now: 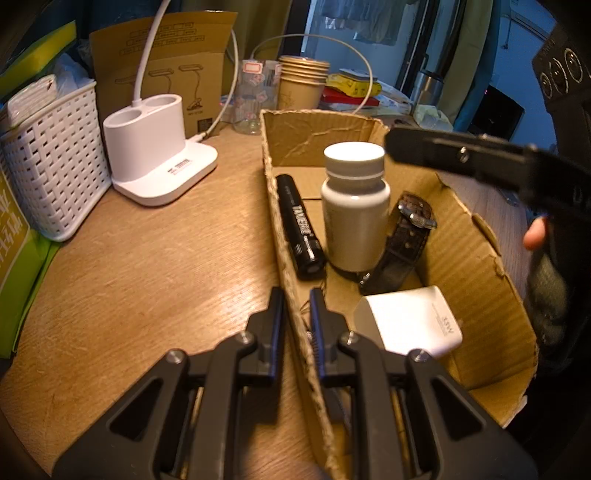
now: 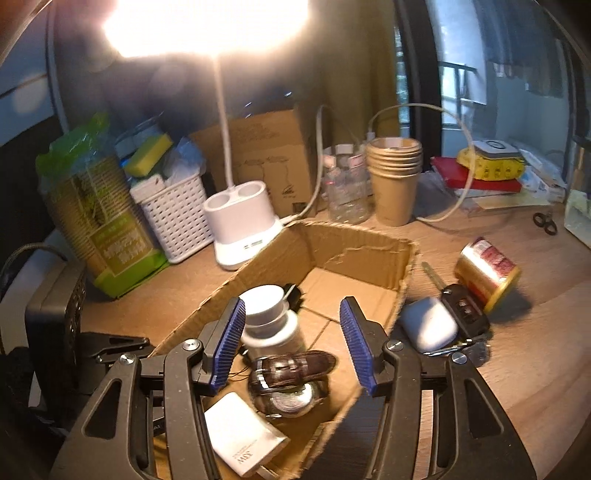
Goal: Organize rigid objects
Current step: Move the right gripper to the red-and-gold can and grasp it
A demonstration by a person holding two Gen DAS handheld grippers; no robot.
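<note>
Looks like a home, a cluttered wooden desk [image 2: 535, 369] in a bedroom or dorm-type room. Cues: white desk lamp [image 2: 242, 229] switched on, with pen-holder base and charging cable; white woven plastic basket [image 2: 173, 218] stuffed with sponges and bags; stack of paper cups [image 2: 394, 177]; small clear bottles [image 2: 345, 192]; red and yellow packets [image 2: 487, 168] piled at the back. Curtains and a window with railing behind, clothes hanging near it [image 1: 369, 22]. Everyday personal stuff around: car key [image 2: 463, 310], wristwatch [image 2: 291, 373], phone charger [image 2: 243, 439], torn cardboard box [image 2: 362, 254] reused as a bin. No lab or shop fixtures.
</note>
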